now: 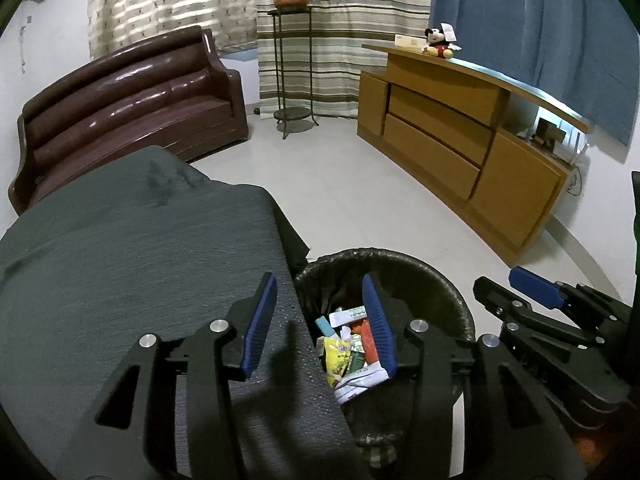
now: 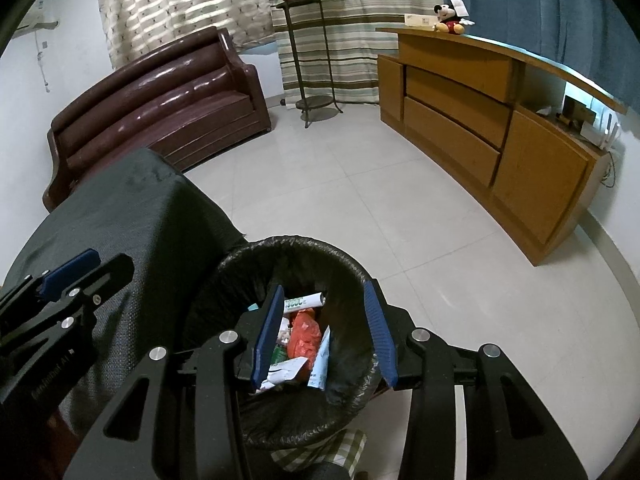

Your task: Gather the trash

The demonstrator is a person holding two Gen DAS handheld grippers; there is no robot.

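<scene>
A black-lined trash bin (image 2: 352, 272) stands on the floor beside a table covered in grey cloth (image 1: 120, 248). Inside lie wrappers: an orange bag (image 2: 306, 334), a white tube (image 2: 306, 301), a yellow packet (image 1: 336, 354) and white paper. My right gripper (image 2: 324, 336) is open and empty right above the bin's mouth. My left gripper (image 1: 320, 326) is open and empty, straddling the table edge and the bin's left rim (image 1: 304, 276). The right gripper shows in the left wrist view (image 1: 532, 292); the left gripper shows in the right wrist view (image 2: 76, 270).
A brown sofa (image 1: 132, 96) stands at the back left, a metal plant stand (image 1: 292, 68) with a potted plant at the back, and a wooden cabinet (image 1: 460, 136) with a Mickey Mouse toy (image 1: 440, 44) on the right. White tiled floor (image 2: 360, 184) lies between them.
</scene>
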